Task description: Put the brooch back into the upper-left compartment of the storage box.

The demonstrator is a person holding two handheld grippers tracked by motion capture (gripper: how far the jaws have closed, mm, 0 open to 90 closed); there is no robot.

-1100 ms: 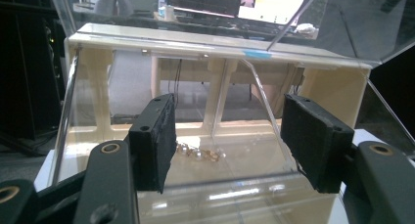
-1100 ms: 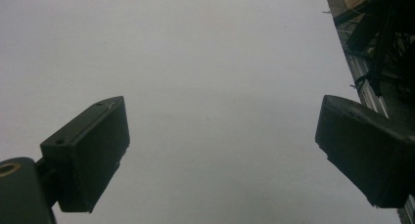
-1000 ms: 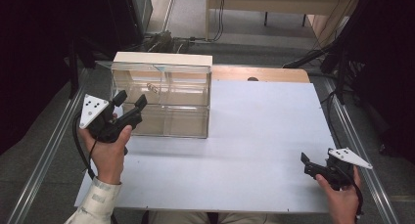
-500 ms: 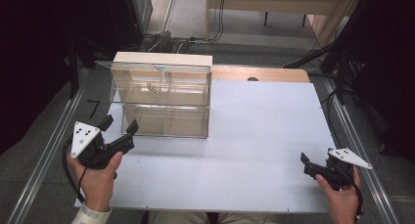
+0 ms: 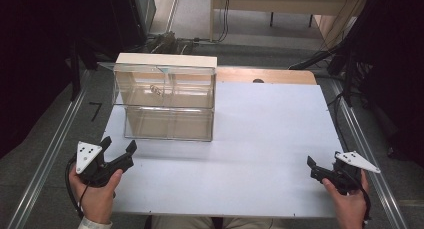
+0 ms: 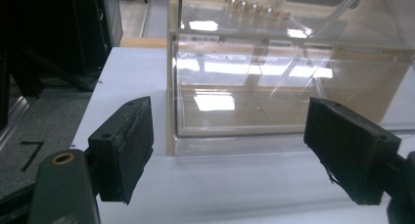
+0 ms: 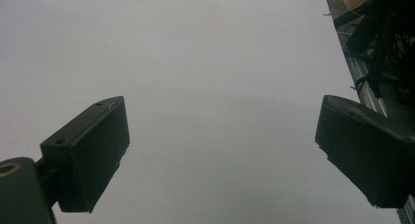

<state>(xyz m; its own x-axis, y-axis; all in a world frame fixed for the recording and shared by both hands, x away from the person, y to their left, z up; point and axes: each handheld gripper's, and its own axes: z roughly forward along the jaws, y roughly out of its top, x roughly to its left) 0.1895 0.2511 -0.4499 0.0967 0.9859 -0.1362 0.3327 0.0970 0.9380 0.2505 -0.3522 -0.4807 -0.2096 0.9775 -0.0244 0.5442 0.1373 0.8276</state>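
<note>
Clear acrylic two-tier cabinet [image 5: 165, 101] sits at the white desk's [image 5: 270, 139] far left, long side across, straight ahead of the left gripper [image 5: 120, 151], jaws apart and empty; the right gripper [image 5: 314, 170], jaws likewise apart, is well away.

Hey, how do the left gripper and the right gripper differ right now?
The left gripper sits just in front of the clear case and points at it; the right gripper is at the table's far right corner, facing bare tabletop. Both are held with jaws wide apart and hold nothing.
</note>
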